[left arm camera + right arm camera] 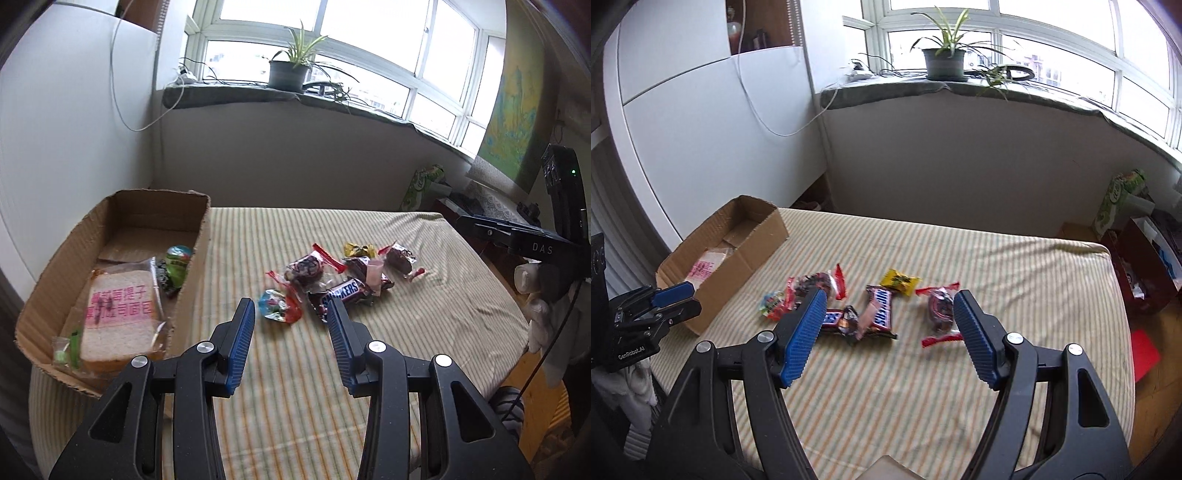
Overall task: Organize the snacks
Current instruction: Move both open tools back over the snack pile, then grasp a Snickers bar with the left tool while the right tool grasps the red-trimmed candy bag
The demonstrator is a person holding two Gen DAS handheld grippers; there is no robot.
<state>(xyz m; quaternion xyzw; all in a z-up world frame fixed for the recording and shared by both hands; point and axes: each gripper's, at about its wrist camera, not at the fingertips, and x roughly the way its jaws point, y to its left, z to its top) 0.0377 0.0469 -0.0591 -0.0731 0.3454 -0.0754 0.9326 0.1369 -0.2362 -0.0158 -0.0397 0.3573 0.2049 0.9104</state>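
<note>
A cardboard box (122,206) at the left of the striped bed holds a wrapped bread slice (118,317), a green jelly cup (177,262) and a small green packet (68,349). Loose snacks lie mid-bed: a Snickers bar (341,293), a round blue-red candy (279,306), dark red-edged packets (308,267) and a yellow candy (358,250). My left gripper (291,302) hangs open and empty, just short of the round candy. My right gripper (890,295) is open wide and empty above the Snickers bars (881,312), with a red-edged packet (940,314) by its right finger.
The bed (960,387) ends at a wall under a windowsill with a potted plant (943,62). A white cabinet (701,129) with a hanging cable stands behind the box. Boxes and a red bin (1137,266) sit on the floor at the right. A gloved hand (535,295) holds the right gripper.
</note>
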